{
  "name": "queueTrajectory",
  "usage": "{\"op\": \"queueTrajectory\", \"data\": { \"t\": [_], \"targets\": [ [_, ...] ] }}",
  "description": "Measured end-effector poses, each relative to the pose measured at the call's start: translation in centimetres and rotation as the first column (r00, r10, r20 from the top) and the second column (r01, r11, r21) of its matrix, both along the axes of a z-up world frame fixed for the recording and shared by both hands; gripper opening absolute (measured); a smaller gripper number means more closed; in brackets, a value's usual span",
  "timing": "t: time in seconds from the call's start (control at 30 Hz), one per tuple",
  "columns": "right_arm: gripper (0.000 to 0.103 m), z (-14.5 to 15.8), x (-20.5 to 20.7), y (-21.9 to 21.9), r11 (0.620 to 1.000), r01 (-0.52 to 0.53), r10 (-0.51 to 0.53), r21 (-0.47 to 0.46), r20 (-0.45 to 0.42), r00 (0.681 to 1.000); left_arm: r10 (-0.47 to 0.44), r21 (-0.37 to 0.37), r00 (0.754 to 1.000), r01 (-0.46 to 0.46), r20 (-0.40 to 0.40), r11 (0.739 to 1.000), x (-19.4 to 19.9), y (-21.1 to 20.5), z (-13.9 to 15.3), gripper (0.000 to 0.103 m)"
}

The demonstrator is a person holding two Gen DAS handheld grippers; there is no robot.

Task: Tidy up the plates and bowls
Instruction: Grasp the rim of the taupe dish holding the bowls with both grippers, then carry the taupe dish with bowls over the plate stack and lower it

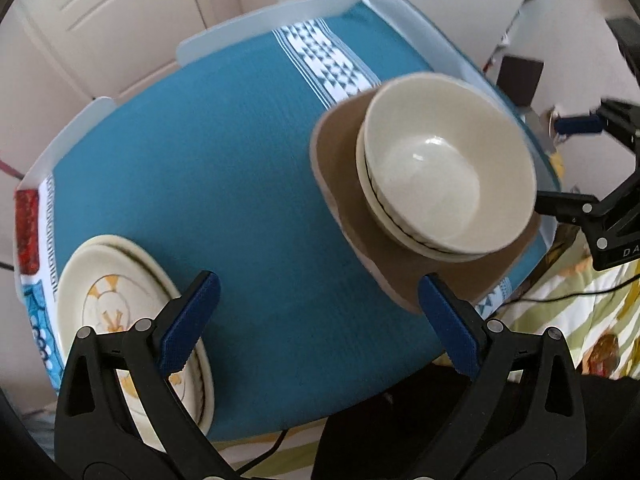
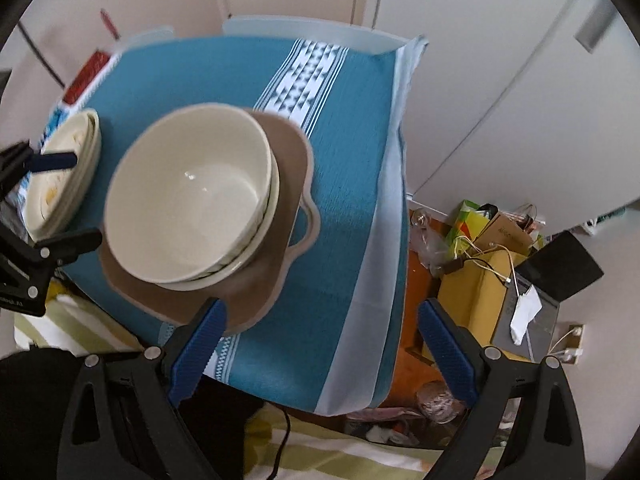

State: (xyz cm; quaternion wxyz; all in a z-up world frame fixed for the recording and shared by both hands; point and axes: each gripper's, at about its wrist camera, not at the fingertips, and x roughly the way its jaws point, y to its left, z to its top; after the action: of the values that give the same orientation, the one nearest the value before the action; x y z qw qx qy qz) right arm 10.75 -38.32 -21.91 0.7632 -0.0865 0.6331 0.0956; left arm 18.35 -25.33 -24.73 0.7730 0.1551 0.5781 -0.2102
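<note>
Left tongs (image 1: pixel 320 324) gape wide, holding nothing, above the table (image 1: pixel 240 184); right tongs (image 2: pixel 322 340) are spread and unloaded too. Far left sit the stacked plates (image 1: pixel 120 304) at the table's edge; to the right, nested bowls (image 1: pixel 448 176) rest on a brown plate (image 1: pixel 344 184). These look like glazed ceramic: stiff, slick, breakable and fairly heavy, so I'd pinch a rim firmly rather than the curved wall. The left camera shows the plates' yellow pattern; only the right one reveals the brown plate's handle (image 2: pixel 310 224) and the clutter on the floor (image 2: pixel 496 248).
</note>
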Motion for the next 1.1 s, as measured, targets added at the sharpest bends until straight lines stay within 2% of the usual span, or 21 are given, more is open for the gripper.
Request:
{"op": "queueTrajectory", "data": {
  "t": [0.1, 0.2, 0.27, 0.33, 0.4, 0.43, 0.47, 0.57, 0.63, 0.77, 1.1],
  "targets": [
    [0.093, -0.8, 0.5, 0.5, 0.999, -0.04, 0.041, 0.016, -0.033, 0.999, -0.034, 0.003, 0.999, 0.034, -0.017, 0.999, 0.1, -0.6, -0.8, 0.099],
    [0.077, -1.8, 1.1, 0.8, 0.996, -0.067, 0.07, 0.054, -0.066, 0.995, -0.047, -0.013, 0.998, 0.046, -0.042, 0.999, 0.4, -0.9, -1.5, 0.092],
    [0.065, -2.5, 1.5, 1.1, 0.994, -0.078, 0.085, 0.078, -0.08, 0.993, -0.054, -0.029, 0.997, 0.053, -0.056, 0.998, 0.6, -1.3, -2.1, 0.081],
    [0.06, -3.2, 1.7, 1.5, 0.991, -0.099, 0.106, 0.085, -0.085, 0.991, -0.062, -0.047, 0.996, 0.059, -0.069, 0.997, 0.7, -1.7, -2.7, 0.073],
    [0.052, -3.8, 1.8, 1.5, 0.987, -0.097, 0.108, 0.13, -0.08, 0.991, -0.066, -0.065, 0.995, 0.061, -0.077, 0.996, 0.7, -2.1, -3.3, 0.064],
    [0.04, -4.1, 1.8, 1.5, 0.982, -0.09, 0.104, 0.164, -0.081, 0.991, -0.07, -0.08, 0.994, 0.063, -0.086, 0.995, 0.7, -2.3, -3.6, 0.058],
    [0.03, -4.3, 1.8, 1.6, 0.979, -0.089, 0.105, 0.182, -0.079, 0.991, -0.074, -0.092, 0.993, 0.065, -0.094, 0.994, 0.7, -2.4, -3.9, 0.047],
    [0.021, -4.8, 1.6, 2.1, 0.974, -0.105, 0.117, 0.203, -0.05, 0.992, -0.067, -0.148, 0.991, 0.05, -0.112, 0.988, 0.6, -2.5, -4.4, 0.03],
    [0.017, -4.8, 1.3, 2.1, 0.97, -0.11, 0.118, 0.216, -0.023, 0.993, -0.062, -0.163, 0.993, 0.046, -0.097, 0.986, 0.6, -2.6, -4.4, 0.022],
    [0.017, -4.6, 0.5, 2.0, 0.967, -0.118, 0.116, 0.225, 0.023, 0.993, -0.077, -0.12, 0.996, 0.073, -0.035, 0.99, -0.1, -3.2, -4.3, 0.021],
    [0.017, -3.2, 1.7, 1.8, 0.959, -0.156, 0.15, 0.235, 0.044, 0.988, -0.034, -0.1, 0.999, 0.034, 0.008, 0.994, -0.1, -2.0, -2.3, 0.02]
  ]
}}
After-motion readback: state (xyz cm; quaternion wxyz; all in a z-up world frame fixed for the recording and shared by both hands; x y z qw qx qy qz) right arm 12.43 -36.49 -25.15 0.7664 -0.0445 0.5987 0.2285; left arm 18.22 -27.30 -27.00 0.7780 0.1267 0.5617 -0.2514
